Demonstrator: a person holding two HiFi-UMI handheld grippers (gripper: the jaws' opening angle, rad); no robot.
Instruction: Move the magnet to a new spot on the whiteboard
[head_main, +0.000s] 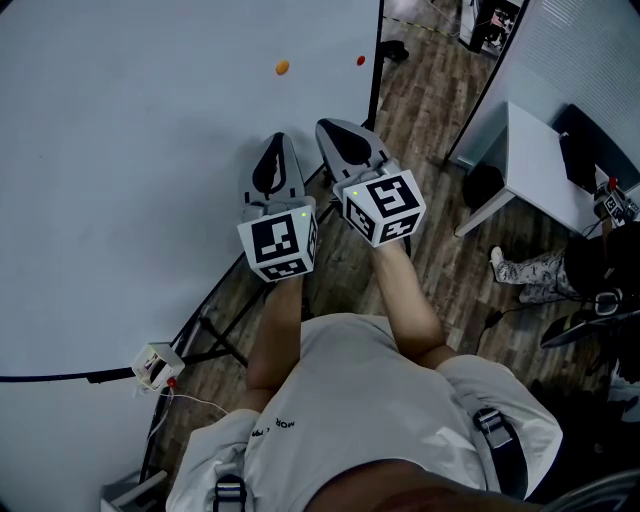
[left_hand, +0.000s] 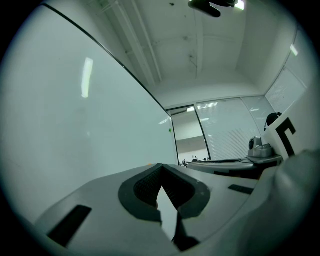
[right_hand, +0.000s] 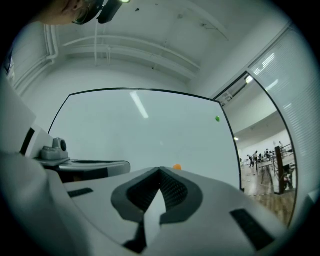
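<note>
A large whiteboard (head_main: 130, 180) fills the left of the head view. A small orange magnet (head_main: 282, 67) sticks to it near the top; in the right gripper view the orange magnet (right_hand: 177, 167) peeks just over the jaw tips. Another small magnet (head_main: 361, 60) sits near the board's right edge. My left gripper (head_main: 278, 138) and right gripper (head_main: 330, 125) are side by side below the orange magnet, pointing up at the board and well short of it. In their own views the left gripper (left_hand: 161, 167) and right gripper (right_hand: 160, 171) both have their jaws together with nothing between them.
The board's black stand legs (head_main: 215, 335) rest on a wood floor. A small white box (head_main: 155, 365) with a wire hangs at the board's lower edge. A white table (head_main: 545, 165) and a seated person (head_main: 560, 270) are on the right, beside a partition wall.
</note>
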